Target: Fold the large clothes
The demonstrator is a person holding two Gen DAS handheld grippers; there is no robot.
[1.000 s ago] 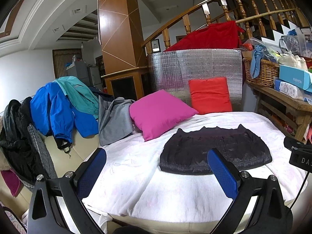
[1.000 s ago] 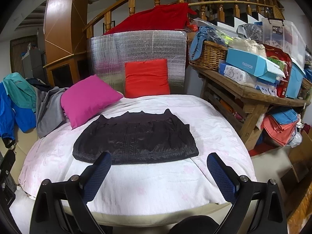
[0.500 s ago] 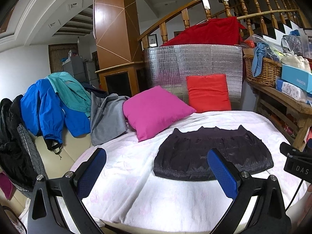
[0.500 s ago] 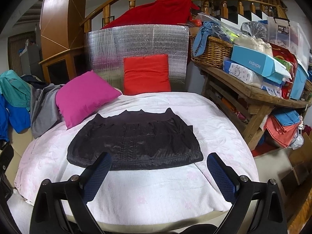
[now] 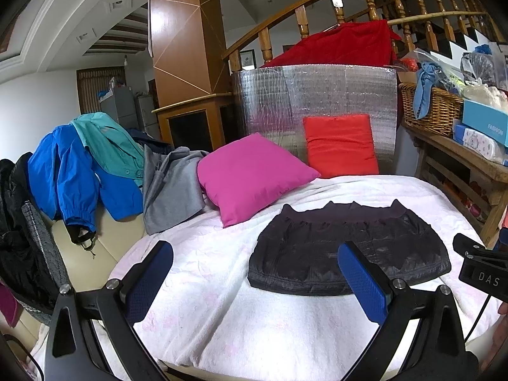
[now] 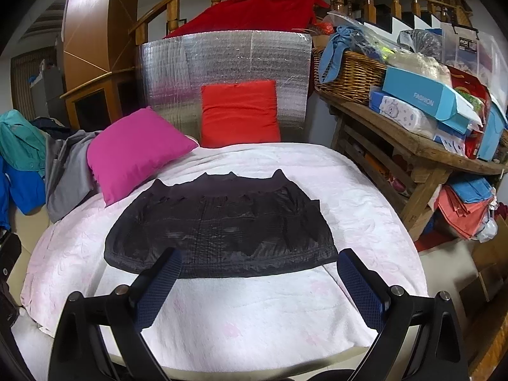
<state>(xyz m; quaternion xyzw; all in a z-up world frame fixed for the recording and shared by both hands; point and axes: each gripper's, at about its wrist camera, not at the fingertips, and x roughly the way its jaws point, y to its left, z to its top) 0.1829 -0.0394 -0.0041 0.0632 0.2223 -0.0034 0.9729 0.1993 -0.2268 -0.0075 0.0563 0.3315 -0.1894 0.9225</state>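
A bed covered with a pale pink-white sheet [image 6: 365, 209] filled the space ahead of both grippers and ran under them. At its far end, straight ahead of the right gripper, a silver quilted panel [image 6: 228, 60] stood upright, with a red quilt [image 6: 254, 12] draped over the stair railing behind it. To the right of the right gripper stood a wooden bench [image 6: 412, 146] loaded with a wicker basket [image 6: 349, 76], boxes and folded cloth. To the left of the left gripper, a blue jacket [image 5: 63, 174], a teal garment [image 5: 108, 143] and a grey garment [image 5: 168, 187] hung over a cream sofa back.

The black garment [image 6: 219, 222] lay flat on the sheet in a folded, roughly trapezoid shape. It sat just beyond the right gripper's fingertips, centred between them, and ahead and to the right of the left gripper. Its near hem lay closest to the tools.

Beyond the garment and to its left, a pink pillow [image 5: 254, 174] lay tilted on the sheet, and a red cushion [image 6: 239, 112] leaned against the silver panel.

The left gripper [image 5: 254, 273] hovered above the sheet with its blue pads [image 5: 362, 281] wide apart and nothing between them. The right gripper [image 6: 258, 285] was likewise spread wide and empty, and neither touched the garment.
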